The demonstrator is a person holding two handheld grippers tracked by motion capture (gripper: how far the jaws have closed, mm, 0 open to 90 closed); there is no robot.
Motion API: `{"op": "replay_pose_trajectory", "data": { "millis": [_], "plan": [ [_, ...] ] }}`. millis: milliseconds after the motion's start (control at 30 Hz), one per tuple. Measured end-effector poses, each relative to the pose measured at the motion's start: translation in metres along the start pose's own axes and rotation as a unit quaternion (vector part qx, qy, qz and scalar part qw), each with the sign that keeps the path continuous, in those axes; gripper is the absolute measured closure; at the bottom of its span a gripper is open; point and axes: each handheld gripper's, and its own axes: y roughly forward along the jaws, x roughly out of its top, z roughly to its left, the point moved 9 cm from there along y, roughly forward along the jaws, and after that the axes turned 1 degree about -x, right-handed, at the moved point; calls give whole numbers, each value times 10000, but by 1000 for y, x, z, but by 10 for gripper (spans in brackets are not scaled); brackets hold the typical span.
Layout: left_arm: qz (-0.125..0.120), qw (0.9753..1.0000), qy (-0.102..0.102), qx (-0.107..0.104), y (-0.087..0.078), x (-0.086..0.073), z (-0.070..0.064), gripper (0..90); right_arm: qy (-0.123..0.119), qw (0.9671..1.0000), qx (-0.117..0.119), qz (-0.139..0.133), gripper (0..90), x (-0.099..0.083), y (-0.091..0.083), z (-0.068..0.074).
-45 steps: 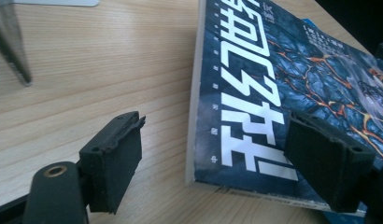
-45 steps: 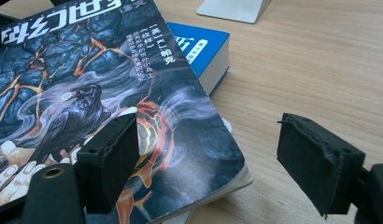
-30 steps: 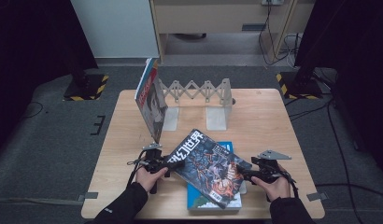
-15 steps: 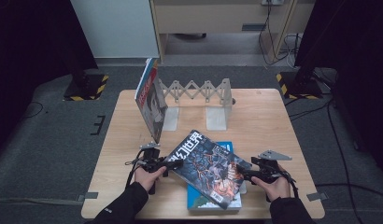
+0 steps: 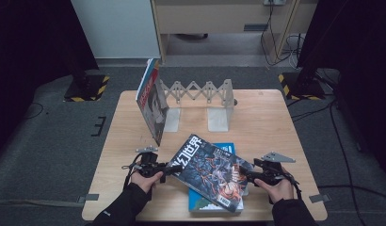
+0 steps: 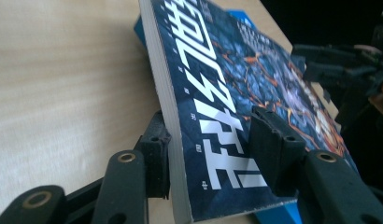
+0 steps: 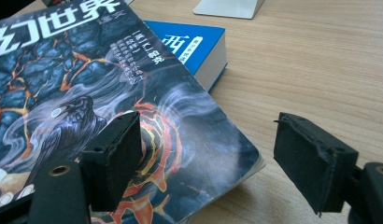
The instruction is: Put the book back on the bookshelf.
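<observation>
The expanding book rack (image 5: pixel 200 94) at the far side of the table (image 5: pixel 285 127) holds one upright book (image 5: pixel 151 106) at its left end. The dark-covered book (image 5: pixel 210 172) lies tilted at the near centre, over a blue book (image 5: pixel 226 149) that it largely hides. The left gripper (image 6: pixel 206 154) has its jaws closed on the dark-covered book's left edge. The right gripper (image 7: pixel 217 158) has its jaws spread wide around the right corner, one pad over the cover.
</observation>
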Motion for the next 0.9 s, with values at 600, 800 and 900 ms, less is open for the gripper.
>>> {"op": "replay_pose_trajectory", "data": {
  "millis": [600, 800, 900],
  "plan": [
    [446, 9984, -145, -314, 20, -7, 5, 335, -6, 10000, 28, -3, 234, 1, 1, 3],
    [407, 9986, -190, -278, 9, -4, -1, 475, 0, 10000, 12, -16, 235, 1, 2, 3],
    [235, 9990, -106, -377, 2, 0, -9, 546, 1, 10000, 7, -12, 236, 1, 2, 2]
  ]
}}
